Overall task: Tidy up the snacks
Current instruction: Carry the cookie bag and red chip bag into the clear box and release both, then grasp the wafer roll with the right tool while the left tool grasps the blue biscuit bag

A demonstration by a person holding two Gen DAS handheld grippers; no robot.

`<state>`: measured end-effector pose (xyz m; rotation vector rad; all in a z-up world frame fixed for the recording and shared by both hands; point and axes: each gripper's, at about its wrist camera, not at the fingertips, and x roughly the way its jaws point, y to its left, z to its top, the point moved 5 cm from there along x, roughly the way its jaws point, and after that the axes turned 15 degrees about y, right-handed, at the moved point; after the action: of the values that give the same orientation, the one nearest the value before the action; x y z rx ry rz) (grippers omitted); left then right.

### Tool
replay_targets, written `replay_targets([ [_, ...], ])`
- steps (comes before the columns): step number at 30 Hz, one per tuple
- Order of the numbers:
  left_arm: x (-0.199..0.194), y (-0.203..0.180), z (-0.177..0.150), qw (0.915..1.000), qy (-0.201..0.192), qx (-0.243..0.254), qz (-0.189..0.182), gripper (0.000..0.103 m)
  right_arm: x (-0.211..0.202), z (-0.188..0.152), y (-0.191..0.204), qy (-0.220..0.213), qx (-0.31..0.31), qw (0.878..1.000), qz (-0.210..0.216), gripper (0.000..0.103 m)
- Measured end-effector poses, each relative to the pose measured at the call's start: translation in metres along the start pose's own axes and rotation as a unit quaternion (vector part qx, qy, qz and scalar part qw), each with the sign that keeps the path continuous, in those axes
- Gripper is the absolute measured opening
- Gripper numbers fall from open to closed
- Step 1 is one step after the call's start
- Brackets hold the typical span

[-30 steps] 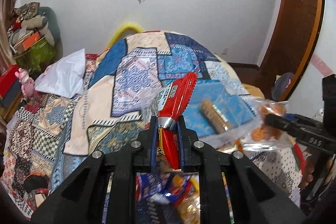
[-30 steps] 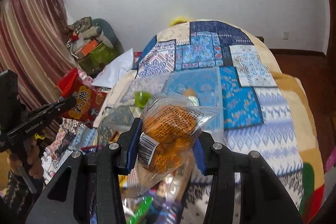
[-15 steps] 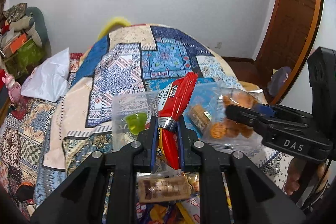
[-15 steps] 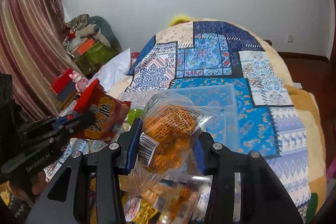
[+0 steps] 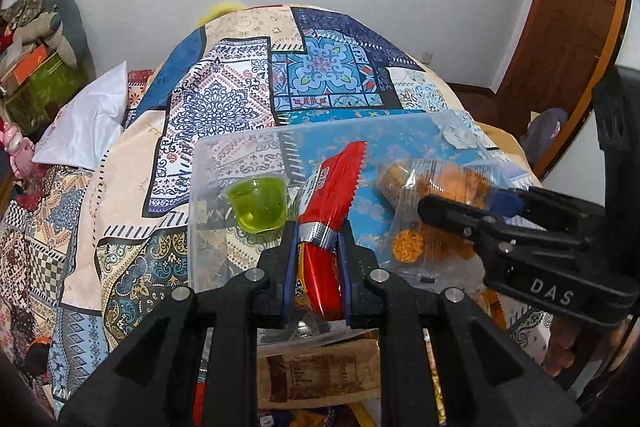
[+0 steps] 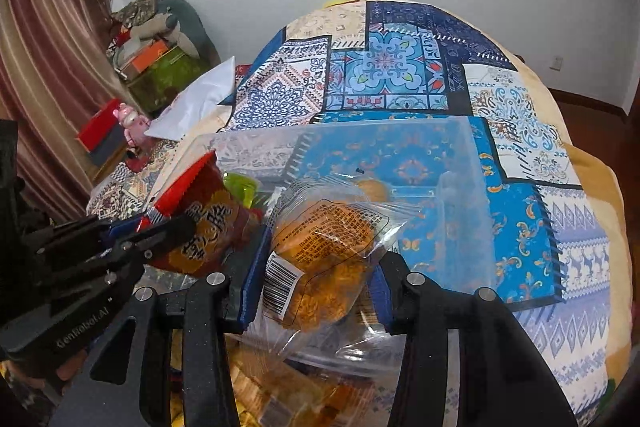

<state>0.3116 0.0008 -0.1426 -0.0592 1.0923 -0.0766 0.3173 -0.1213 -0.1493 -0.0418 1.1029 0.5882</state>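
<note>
On the bed, over a patchwork quilt [image 5: 224, 99], sits a clear plastic bin [image 5: 240, 143], and the left wrist view looks down into it. The left gripper [image 5: 316, 239] has its fingers [image 5: 289, 259] clenched on a red snack packet [image 5: 332, 195], which stands up between them and leans toward the far right, its serrated top edge over the bin. The jaws are just starting to ease apart, with the packet between them and the pads touching it. A green jelly cup [image 5: 258, 203] rests inside the bin just left of the packet. To the right, the right gripper [image 5: 460, 207] reaches in from the side, carrying a clear bag of orange cakes [image 5: 436, 187] above the bin floor. A brown wrapped snack [image 5: 320, 375] lies below the fingers, outside the bin's near wall. A white pillow [image 5: 88, 119] lies at the left edge of the bed.

Seen from the right wrist, the right gripper [image 6: 316, 279] grasps the bag of orange cakes [image 6: 324, 247] between its blue pads [image 6: 252, 279]; the jaws are opening, the bag between them and bulging against both sides. It hangs over the near edge of the clear plastic bin [image 6: 460, 187]. At the left, the left gripper [image 6: 160, 227] holds the red snack packet [image 6: 204, 219] just beside the bag, and the green jelly cup [image 6: 240, 187] peeks out behind it. More wrapped snacks [image 6: 280, 387] lie heaped beneath the fingers.
</note>
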Motion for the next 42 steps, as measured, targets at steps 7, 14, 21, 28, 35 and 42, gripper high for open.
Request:
replay_targets([
  [7,-0.007,-0.004,-0.005,1.0,-0.001,0.001,0.009,0.055,-0.006,-0.002,-0.003,0.0,-0.002,1.0,-0.022,0.047],
  [14,-0.032,-0.004,-0.012,0.9998,-0.017,-0.003,0.007,0.059,-0.034,-0.009,-0.003,-0.024,-0.003,0.999,-0.037,0.062],
  [21,-0.073,-0.002,-0.025,0.9989,-0.044,-0.008,0.014,0.07,-0.068,-0.024,-0.001,-0.042,-0.003,0.998,-0.045,0.063],
  [28,-0.097,0.004,-0.051,0.9983,-0.046,0.001,0.037,0.08,-0.094,-0.046,0.002,-0.052,-0.007,0.997,-0.056,0.063],
  [35,-0.087,0.021,-0.089,0.9985,-0.015,-0.001,0.052,0.083,-0.094,-0.072,0.001,-0.04,-0.006,0.997,-0.061,0.063],
  [42,-0.051,0.032,-0.117,0.9983,0.035,-0.009,0.047,0.083,-0.068,-0.098,-0.004,-0.001,0.005,0.999,-0.053,0.063],
])
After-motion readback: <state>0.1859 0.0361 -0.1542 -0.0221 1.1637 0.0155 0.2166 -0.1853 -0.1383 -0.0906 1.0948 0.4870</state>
